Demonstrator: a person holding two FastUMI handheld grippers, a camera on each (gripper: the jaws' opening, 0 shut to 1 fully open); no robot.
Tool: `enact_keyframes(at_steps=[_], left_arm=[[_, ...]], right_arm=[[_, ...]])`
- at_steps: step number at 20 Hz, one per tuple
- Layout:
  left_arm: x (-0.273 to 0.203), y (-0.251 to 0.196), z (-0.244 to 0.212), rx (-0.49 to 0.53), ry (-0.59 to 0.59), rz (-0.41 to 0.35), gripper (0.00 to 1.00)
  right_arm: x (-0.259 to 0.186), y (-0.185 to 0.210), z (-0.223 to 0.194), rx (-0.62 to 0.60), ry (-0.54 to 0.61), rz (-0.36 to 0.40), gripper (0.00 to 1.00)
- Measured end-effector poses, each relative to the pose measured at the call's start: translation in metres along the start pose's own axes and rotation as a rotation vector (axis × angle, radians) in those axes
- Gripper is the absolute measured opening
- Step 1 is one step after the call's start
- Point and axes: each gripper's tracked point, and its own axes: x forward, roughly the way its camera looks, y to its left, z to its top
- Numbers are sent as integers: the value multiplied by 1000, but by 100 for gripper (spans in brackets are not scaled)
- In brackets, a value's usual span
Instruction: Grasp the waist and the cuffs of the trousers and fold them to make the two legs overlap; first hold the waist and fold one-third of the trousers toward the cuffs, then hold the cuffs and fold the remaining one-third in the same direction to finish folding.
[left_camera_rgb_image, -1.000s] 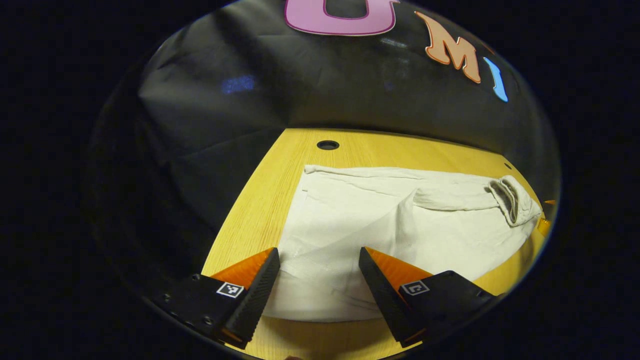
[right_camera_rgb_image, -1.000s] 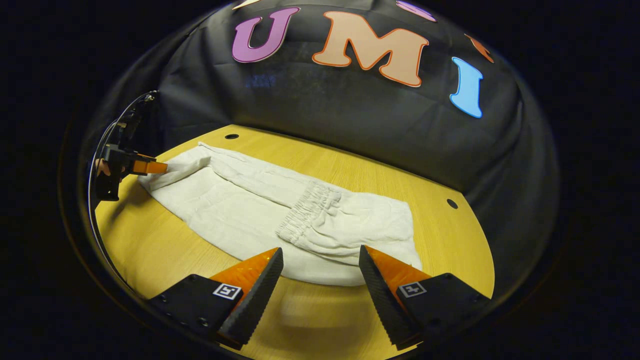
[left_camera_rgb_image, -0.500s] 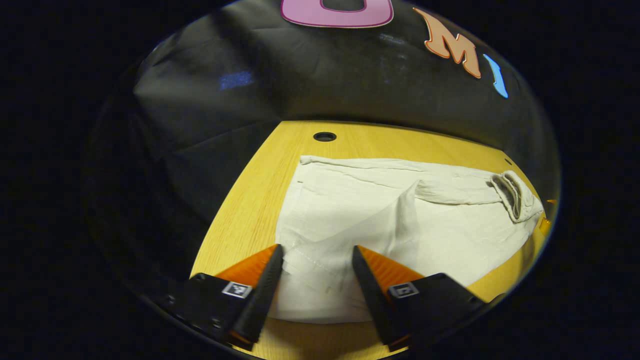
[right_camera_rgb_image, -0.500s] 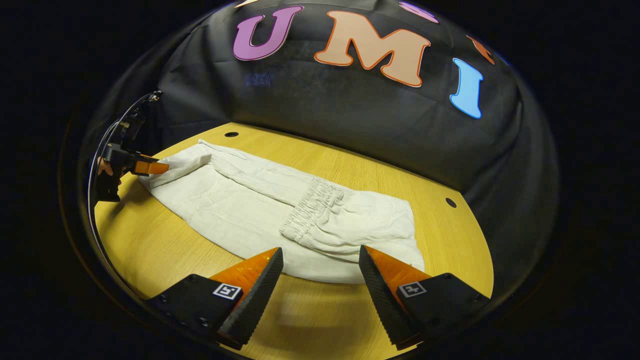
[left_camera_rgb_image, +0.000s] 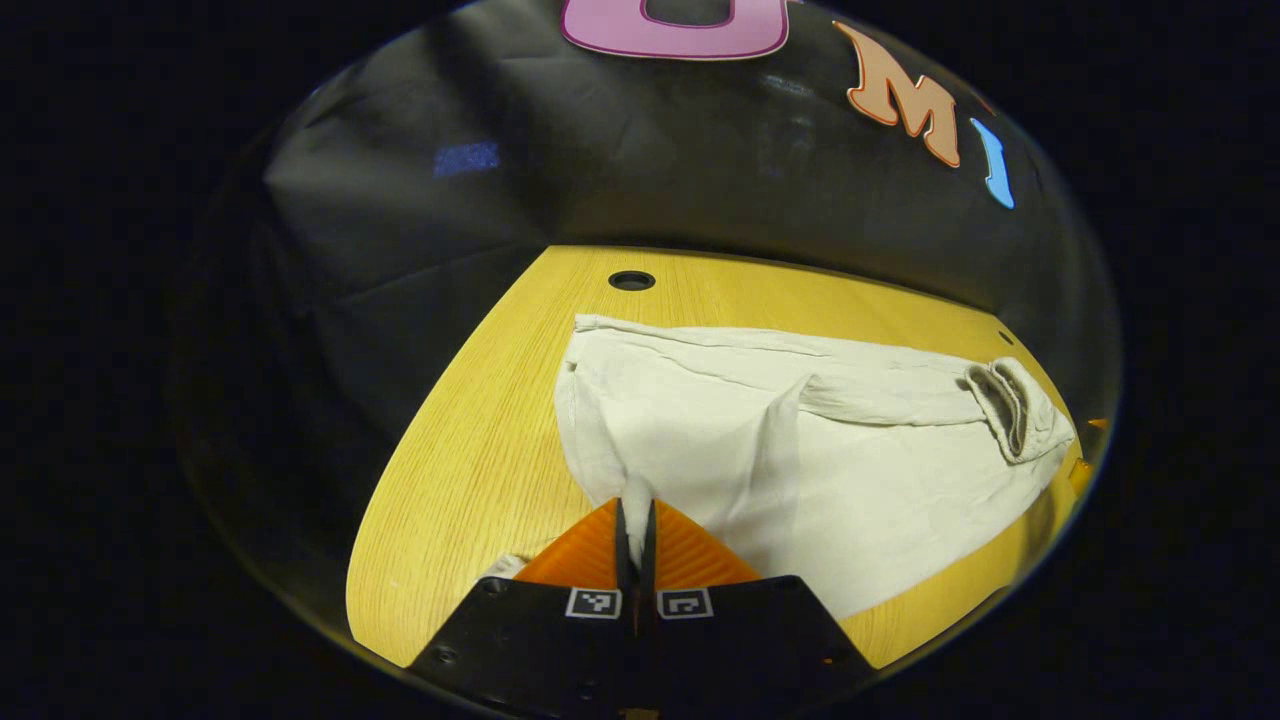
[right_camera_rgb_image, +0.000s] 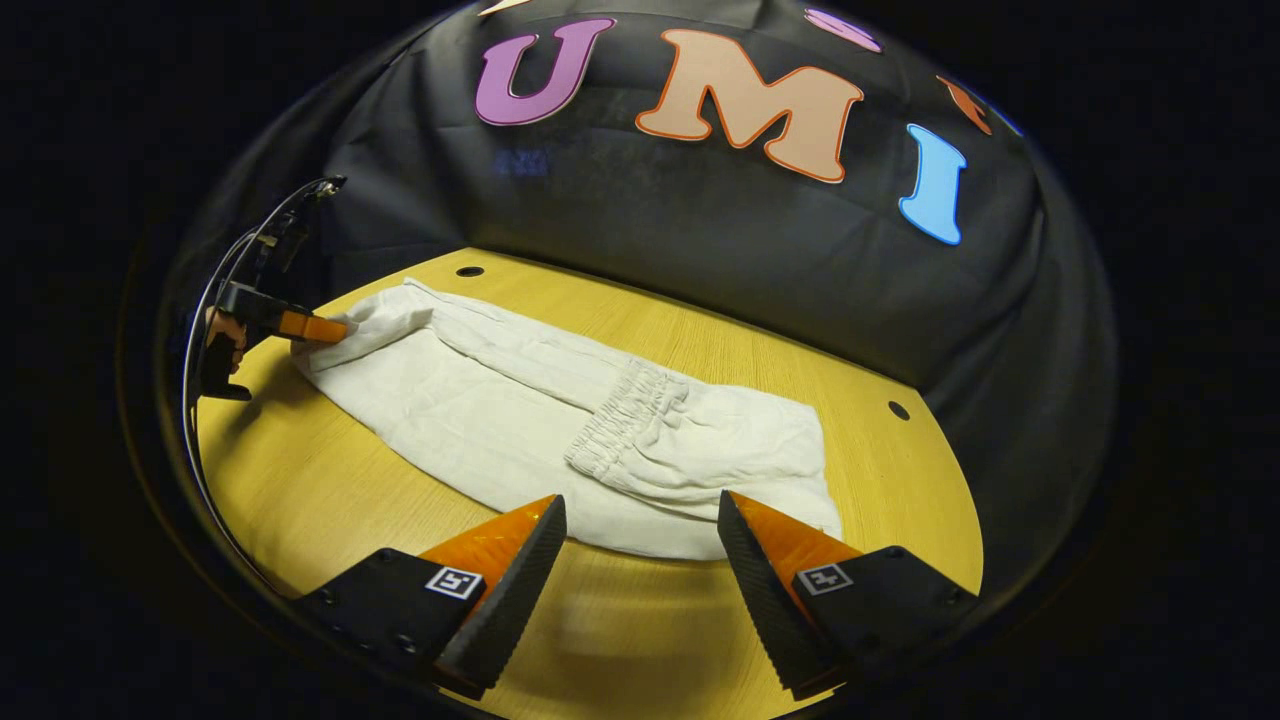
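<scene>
Cream trousers (left_camera_rgb_image: 800, 450) lie on the wooden table (left_camera_rgb_image: 470, 470), legs overlapped, with the waist end folded over onto the middle. The elastic waistband (right_camera_rgb_image: 620, 415) sits as a gathered ridge in the right gripper view. My left gripper (left_camera_rgb_image: 635, 515) is shut on the cuffs, and cloth rises in a pinched ridge from between its fingers. In the right gripper view the left gripper (right_camera_rgb_image: 325, 330) holds the far-left end of the trousers (right_camera_rgb_image: 480, 400). My right gripper (right_camera_rgb_image: 640, 515) hangs open just in front of the folded edge, nothing between its fingers.
The table (right_camera_rgb_image: 330, 490) has a round cable hole near its back edge (left_camera_rgb_image: 631, 281) and a small hole at the right (right_camera_rgb_image: 890, 411). Black cloth walls close in behind. A hand (right_camera_rgb_image: 225, 330) and a cable arc (right_camera_rgb_image: 215, 290) sit at the far left.
My left gripper has gone from open around the cuff edge to shut on it, and the cuff cloth has bunched and lifted a little. The right gripper has stayed open and almost still.
</scene>
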Motion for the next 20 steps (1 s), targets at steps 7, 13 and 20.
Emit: enact_keyframes(at_steps=[7,13,20], left_arm=[[-33,-30,45,-85,-85,7,0],[-55,-80,86,-94,-153,-11,0],[-69,-158,125,-67,-201,-74,0]], right_arm=[[-8,-19,6,14,-48,50,98],[-16,-55,-6,23,-57,71,99],[-21,-100,-22,59,-57,66,99]])
